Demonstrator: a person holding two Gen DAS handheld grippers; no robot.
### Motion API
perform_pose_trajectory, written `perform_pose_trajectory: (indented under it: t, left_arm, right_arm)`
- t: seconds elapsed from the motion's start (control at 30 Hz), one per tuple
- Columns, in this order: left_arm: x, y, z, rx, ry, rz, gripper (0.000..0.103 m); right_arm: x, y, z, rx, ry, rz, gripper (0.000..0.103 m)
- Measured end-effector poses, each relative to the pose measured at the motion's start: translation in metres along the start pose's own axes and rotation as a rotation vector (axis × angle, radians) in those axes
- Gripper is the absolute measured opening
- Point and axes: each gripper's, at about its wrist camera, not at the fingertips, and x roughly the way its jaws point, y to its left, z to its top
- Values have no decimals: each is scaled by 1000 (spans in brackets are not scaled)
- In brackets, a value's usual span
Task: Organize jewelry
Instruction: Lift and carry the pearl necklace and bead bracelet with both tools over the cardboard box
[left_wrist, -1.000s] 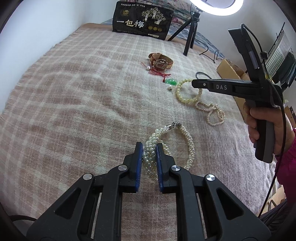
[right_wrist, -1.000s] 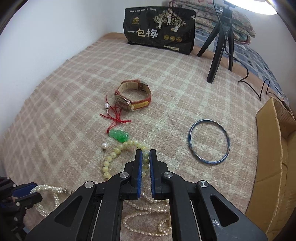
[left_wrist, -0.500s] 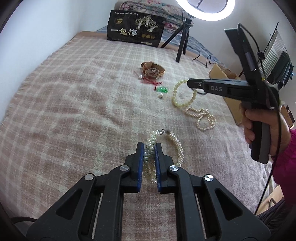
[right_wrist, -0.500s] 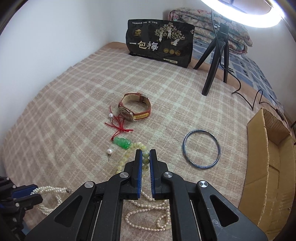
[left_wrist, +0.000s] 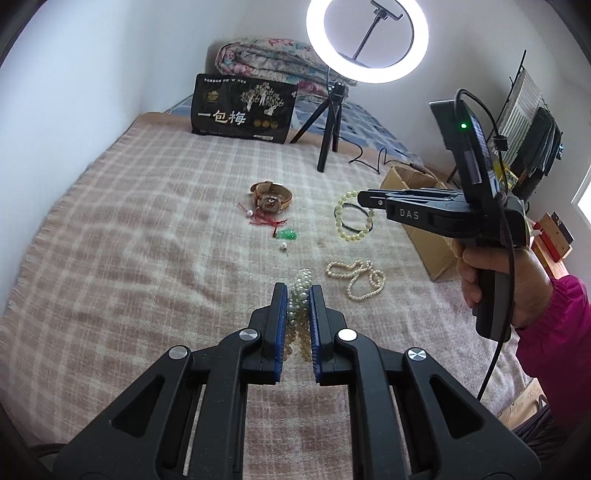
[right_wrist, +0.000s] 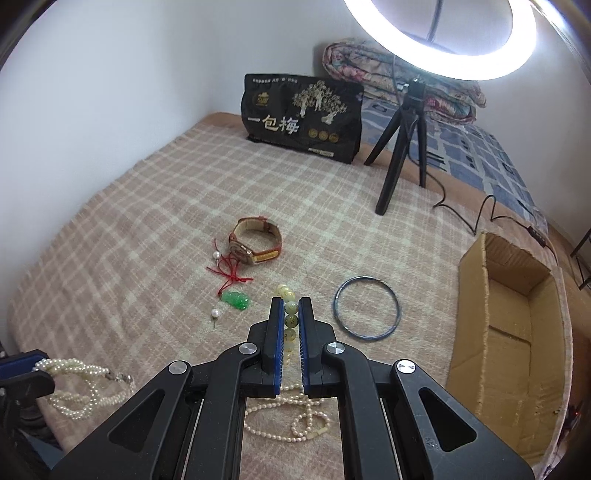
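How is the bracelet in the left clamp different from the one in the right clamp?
The twisted pearl bracelet has several strands of tiny white pearls with a metal clasp; the jade-bead bracelet is one loop of larger yellowish-green beads. The left gripper pinches the pearl one, the right gripper the beaded one. Both hang clear of the plaid blanket.

Cardboard box (right_wrist: 517, 332) cut off at right edge

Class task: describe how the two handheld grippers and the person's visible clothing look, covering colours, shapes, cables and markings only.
Both the left gripper and the right gripper are black, with triangular cut-out arms, silver round pivot bolts and blue ribbed pads. Seen from the side, the right one carries white "DAS" lettering, a lit green indicator and a black cable. The sleeve is magenta.
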Motion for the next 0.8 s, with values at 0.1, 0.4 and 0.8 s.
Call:
perform_pose_trajectory:
  t: [0.1, 0.4, 0.8]
  left_arm:
    - [-4, -4, 3, 7, -12, -6, 9]
    - [-9, -28, 15, 40, -38, -39, 9]
    - [0, -77, 56, 104, -84, -101, 9]
  right_arm:
    - [-14, -6, 1, 10, -22, -7, 6]
    - [-61, -33, -8, 56, -77, -36, 6]
    - [-110, -89, -28, 155, -136, -107, 6]
